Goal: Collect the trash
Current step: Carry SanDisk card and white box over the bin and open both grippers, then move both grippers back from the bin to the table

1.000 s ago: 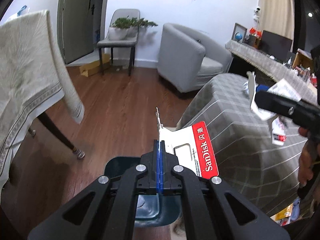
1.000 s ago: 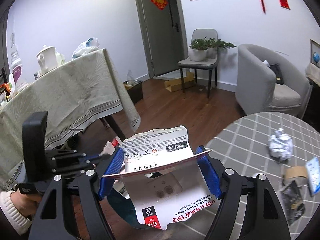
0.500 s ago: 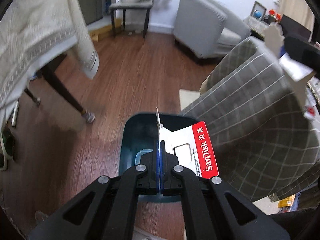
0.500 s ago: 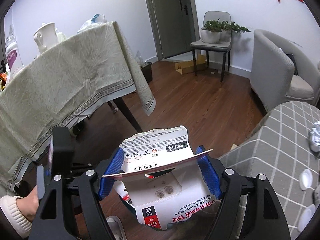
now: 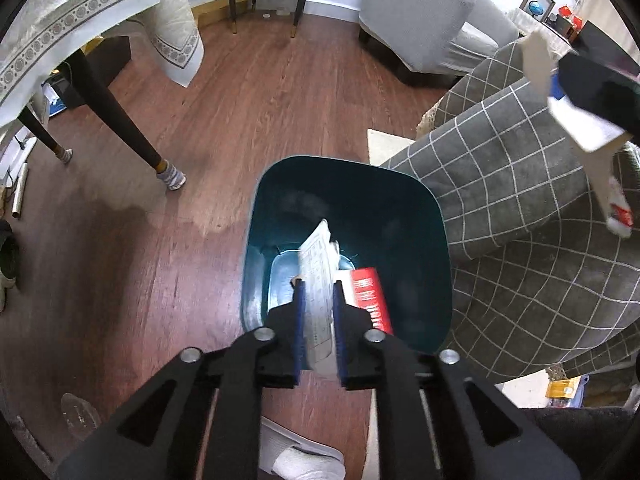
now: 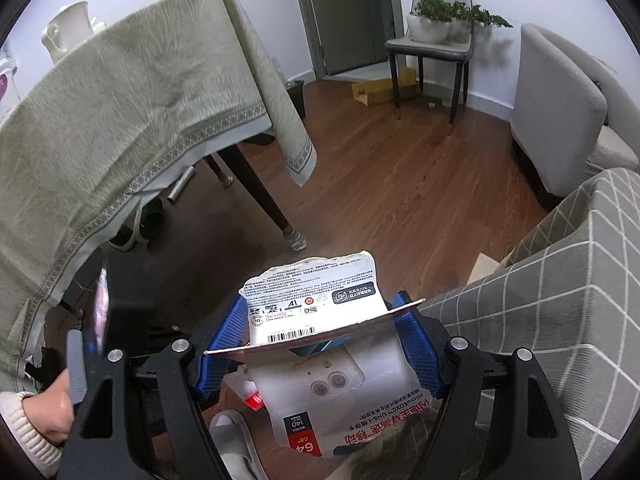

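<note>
A dark teal trash bin (image 5: 436,248) stands on the wood floor beside a grey checked table. My left gripper (image 5: 318,296) hangs over the bin's mouth with its jaws parted a little; the red and white SanDisk card packaging (image 5: 320,276) sits loose between the fingers, tipping down into the bin. My right gripper (image 6: 316,328) is shut on a torn white card package (image 6: 316,304) with a barcode, held flat across the blue pads (image 6: 224,332). The same package (image 5: 576,120) shows at the upper right of the left wrist view, above the checked table.
The grey checked table (image 5: 520,208) stands right of the bin. A table with a beige cloth (image 6: 120,128) and dark legs (image 5: 120,120) stands to the left. A grey armchair (image 5: 424,16) and a chair with a plant (image 6: 436,36) stand at the far wall. My slippered feet (image 5: 300,456) are below.
My left gripper tilted down over the bin and its jaws parted, so the SanDisk packaging slipped and turned between them. My right gripper moved left off the table, still holding its package.
</note>
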